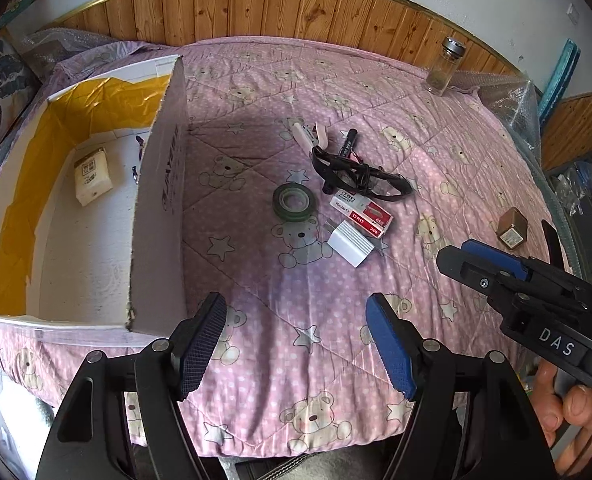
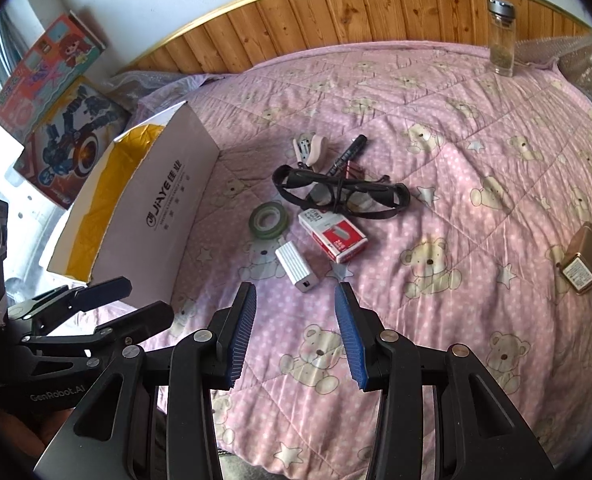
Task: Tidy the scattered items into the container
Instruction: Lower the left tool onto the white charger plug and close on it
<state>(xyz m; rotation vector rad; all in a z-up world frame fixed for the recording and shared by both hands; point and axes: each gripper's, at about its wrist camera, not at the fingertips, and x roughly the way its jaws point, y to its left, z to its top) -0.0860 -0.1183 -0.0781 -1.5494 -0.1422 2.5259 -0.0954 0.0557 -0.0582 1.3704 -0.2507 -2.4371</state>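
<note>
A white cardboard box (image 1: 164,184) (image 2: 168,200) with yellow lining stands on the pink quilt at the left, holding a small cream packet (image 1: 92,176). A cluster lies mid-bed: green tape roll (image 1: 294,200) (image 2: 268,220), white charger (image 1: 351,242) (image 2: 297,268), red-white staple box (image 1: 361,210) (image 2: 335,236), black glasses (image 1: 359,176) (image 2: 339,192), black marker (image 2: 347,154), pink stapler (image 2: 309,148). A gold box (image 1: 512,228) (image 2: 583,258) lies apart at the right. My left gripper (image 1: 296,340) and right gripper (image 2: 296,328) both hover open and empty before the cluster.
A glass jar (image 1: 443,66) (image 2: 501,38) with a metal lid stands at the far right by the wooden headboard (image 1: 296,8). Bubble wrap (image 1: 511,100) lies beside it. Toy boxes (image 2: 56,120) lean against the wall left of the bed. A hand (image 1: 567,404) holds the right gripper.
</note>
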